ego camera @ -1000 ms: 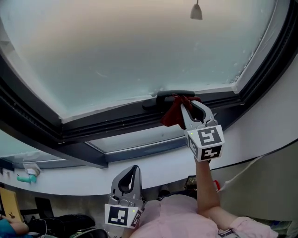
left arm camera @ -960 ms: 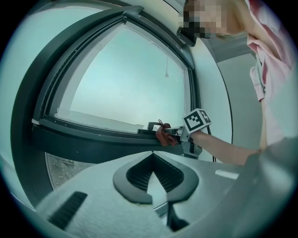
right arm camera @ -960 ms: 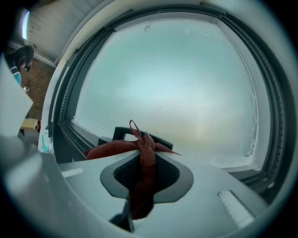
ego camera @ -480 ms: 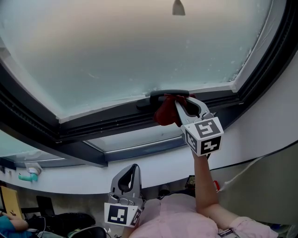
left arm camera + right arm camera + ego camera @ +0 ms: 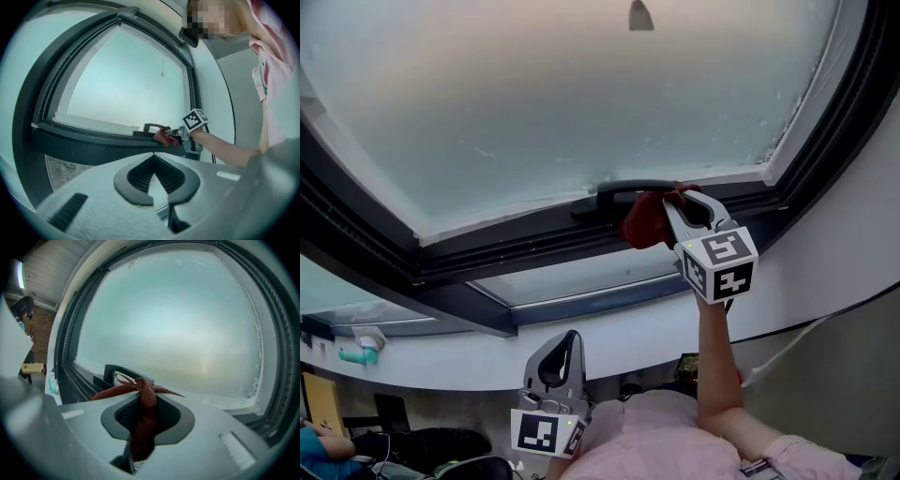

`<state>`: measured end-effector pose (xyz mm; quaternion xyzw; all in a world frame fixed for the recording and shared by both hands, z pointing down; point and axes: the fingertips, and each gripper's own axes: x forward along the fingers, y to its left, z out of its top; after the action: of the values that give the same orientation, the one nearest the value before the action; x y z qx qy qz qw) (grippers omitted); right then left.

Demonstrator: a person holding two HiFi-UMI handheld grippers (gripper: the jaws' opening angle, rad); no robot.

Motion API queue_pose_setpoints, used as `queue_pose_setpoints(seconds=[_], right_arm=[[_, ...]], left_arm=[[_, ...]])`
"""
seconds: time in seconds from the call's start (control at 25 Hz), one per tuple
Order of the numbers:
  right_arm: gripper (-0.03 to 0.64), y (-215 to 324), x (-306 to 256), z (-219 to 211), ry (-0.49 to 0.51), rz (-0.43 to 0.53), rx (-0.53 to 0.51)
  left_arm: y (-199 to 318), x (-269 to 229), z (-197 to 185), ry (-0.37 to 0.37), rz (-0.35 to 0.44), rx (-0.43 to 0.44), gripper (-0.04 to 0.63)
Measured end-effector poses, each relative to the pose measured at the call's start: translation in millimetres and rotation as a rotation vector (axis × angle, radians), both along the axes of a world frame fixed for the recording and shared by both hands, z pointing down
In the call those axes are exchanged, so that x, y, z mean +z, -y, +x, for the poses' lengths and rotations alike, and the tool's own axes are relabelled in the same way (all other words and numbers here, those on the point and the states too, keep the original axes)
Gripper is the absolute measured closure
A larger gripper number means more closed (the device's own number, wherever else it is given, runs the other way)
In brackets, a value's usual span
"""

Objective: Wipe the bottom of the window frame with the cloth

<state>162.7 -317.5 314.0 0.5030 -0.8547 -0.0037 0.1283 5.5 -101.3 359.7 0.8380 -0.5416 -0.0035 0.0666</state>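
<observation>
Two own-view readings | right hand-held gripper pinches cloth | left hand-held gripper pressed together, empty

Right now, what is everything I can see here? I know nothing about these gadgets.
frame: one, dark grey, around the pane
pane: one, frosted, pale, fills the upper view
handle: one, black, on the frame's bottom rail
cloth: one, dark red, against the bottom rail by the handle
pull: one, grey, hanging at the top in front of the pane
teal item: one, low at far left, too small to identify
right gripper: one, grey, up at the frame, shut on the cloth
left gripper: one, grey, low by the chest, shut, empty
shirt: one, pink, bottom edge
</observation>
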Motion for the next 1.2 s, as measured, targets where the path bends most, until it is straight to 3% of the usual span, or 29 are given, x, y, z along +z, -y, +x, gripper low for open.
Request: queue_pose_setpoints(seconds=[0.32,1.2], right_arm=[[0.551,7.7,-0.8,22.4,-0.05,0.01,0.046],[0.551,23.9,-0.4,98.9,-0.049,0.006,0.13]], left_arm=[[-3.1,0.1,4.9,0.006,-0.003,-0.003,0.598],[-1.6,3.6,33.5,0.007,-0.006,0.0,0.598]])
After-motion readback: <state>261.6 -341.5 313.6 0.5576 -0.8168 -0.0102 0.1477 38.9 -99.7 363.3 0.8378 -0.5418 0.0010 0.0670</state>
